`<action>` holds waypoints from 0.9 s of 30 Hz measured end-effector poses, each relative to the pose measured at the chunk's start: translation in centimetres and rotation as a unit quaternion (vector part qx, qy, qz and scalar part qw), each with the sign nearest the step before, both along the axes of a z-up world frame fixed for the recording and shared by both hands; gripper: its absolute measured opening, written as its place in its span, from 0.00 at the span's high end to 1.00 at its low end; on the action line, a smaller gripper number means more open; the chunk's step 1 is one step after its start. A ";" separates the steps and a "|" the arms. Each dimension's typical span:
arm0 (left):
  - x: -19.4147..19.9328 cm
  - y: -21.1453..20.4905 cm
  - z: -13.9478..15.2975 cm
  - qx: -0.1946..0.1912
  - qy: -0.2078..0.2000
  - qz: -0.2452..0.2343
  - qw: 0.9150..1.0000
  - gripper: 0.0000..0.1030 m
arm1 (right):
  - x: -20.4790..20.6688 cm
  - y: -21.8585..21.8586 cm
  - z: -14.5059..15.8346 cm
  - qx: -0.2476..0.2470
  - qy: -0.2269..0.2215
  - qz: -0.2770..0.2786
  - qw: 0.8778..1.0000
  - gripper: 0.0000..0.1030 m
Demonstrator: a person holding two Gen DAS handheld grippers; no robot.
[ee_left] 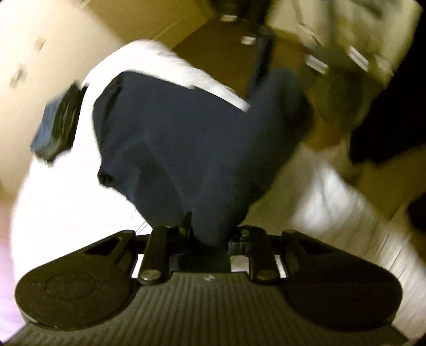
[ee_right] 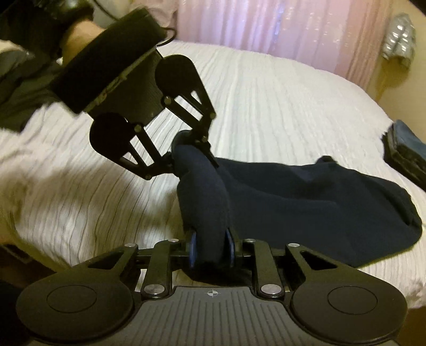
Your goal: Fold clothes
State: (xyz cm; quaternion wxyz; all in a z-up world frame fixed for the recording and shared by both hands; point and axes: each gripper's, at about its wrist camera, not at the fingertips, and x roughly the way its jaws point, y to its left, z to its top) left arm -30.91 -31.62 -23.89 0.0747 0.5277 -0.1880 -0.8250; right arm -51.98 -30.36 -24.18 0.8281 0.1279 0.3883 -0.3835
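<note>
1. Left wrist view: the left gripper point(ee_left: 210, 234) has its jaws drawn close on a bunched edge of the navy garment point(ee_left: 191, 138), which rises from between them and hangs down onto the white ribbed bedspread point(ee_left: 66, 207). The picture is smeared. A folded stack of dark clothes point(ee_left: 57, 127) lies near the bed's edge; beyond it are pale cupboard fronts point(ee_left: 40, 53).

2. Right wrist view: the right gripper point(ee_right: 211, 252) is closed partway on a thick roll of the same navy garment point(ee_right: 306, 202), blue pads point(ee_right: 192, 247) pressing either side. The cloth runs up to the left gripper point(ee_right: 186, 151), pinched there too, and spreads right across the bedspread point(ee_right: 266, 101). A pink curtain point(ee_right: 253, 24) hangs behind.
</note>
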 end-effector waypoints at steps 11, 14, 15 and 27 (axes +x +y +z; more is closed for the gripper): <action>-5.1 -9.4 10.6 0.098 0.015 0.096 0.990 0.83 | -5.2 -3.8 -1.3 -0.087 0.034 0.012 0.996 0.09; -7.0 -11.1 11.9 0.103 0.006 0.099 0.990 0.83 | -6.3 -6.4 -0.8 -0.090 -0.006 0.016 0.996 0.09; -7.8 -11.7 12.1 0.102 0.004 0.099 0.990 0.83 | -6.9 -7.4 -0.4 -0.084 -0.021 0.015 0.996 0.10; -15.1 -18.8 13.2 0.103 0.040 0.070 0.991 0.83 | -16.5 -17.1 2.7 0.061 -0.169 -0.116 0.977 0.81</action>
